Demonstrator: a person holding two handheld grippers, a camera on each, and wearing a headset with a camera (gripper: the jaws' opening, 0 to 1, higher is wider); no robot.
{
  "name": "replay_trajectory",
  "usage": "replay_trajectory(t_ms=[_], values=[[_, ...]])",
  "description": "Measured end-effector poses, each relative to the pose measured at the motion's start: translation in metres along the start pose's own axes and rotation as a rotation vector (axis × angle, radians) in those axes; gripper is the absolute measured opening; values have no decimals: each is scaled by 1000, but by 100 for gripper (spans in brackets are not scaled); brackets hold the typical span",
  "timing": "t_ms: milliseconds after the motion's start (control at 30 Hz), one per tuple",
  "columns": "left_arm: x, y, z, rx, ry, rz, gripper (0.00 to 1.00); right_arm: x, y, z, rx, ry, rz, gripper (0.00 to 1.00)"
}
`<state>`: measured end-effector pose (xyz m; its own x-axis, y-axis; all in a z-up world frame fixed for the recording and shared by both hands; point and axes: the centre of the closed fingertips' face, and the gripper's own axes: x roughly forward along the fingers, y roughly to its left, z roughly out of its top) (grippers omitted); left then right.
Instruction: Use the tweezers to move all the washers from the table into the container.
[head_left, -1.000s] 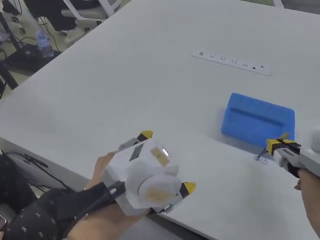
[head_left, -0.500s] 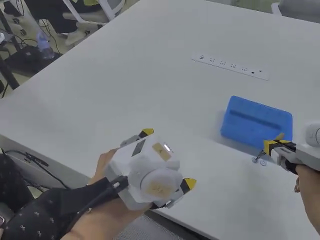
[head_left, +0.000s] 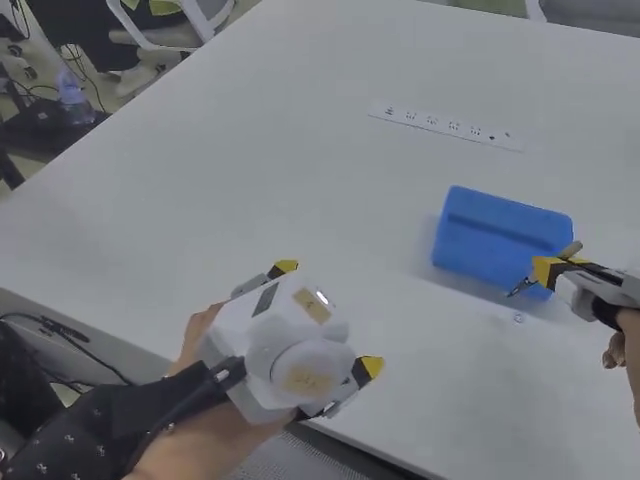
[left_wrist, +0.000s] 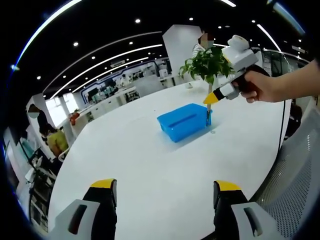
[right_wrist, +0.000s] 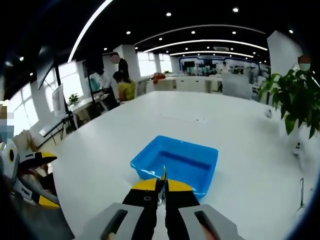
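Now that the tweezers (head_left: 522, 286) are raised off the table (head_left: 300, 150), where their tips rest beside a washer half a second earlier, they are carried by the right gripper (head_left: 550, 270) to the near right edge of the container (head_left: 500, 235). In the right gripper view the right jaws are seen narrow, clamped on the tweezers, whose tips are held just over the container's near rim. Whether a washer is pinched in the tips cannot be told, as they are too small. One washer (head_left: 518, 318) is seen left on the table, just near of the container, so either the pick is missed or more than one washer lay there. The left gripper (head_left: 327, 318) is held idle at the near left, its jaws wide and empty. A drop into the container is judged to be next, followed by a return for the remaining washer.
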<state>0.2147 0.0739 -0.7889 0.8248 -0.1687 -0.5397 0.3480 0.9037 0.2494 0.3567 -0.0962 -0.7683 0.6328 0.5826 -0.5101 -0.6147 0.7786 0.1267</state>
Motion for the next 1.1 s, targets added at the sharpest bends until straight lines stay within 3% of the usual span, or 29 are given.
replay_trajectory(t_ms=[633, 833, 1100], values=[[1, 0, -4, 0, 26, 1, 80, 0, -1, 43, -45, -82, 12, 0], [1, 0, -5, 7, 33, 4, 79, 11, -12, 49, -37, -87, -11, 0], [2, 1, -6, 4, 36, 5, 79, 24, -23, 43, -22, -69, -42, 0]])
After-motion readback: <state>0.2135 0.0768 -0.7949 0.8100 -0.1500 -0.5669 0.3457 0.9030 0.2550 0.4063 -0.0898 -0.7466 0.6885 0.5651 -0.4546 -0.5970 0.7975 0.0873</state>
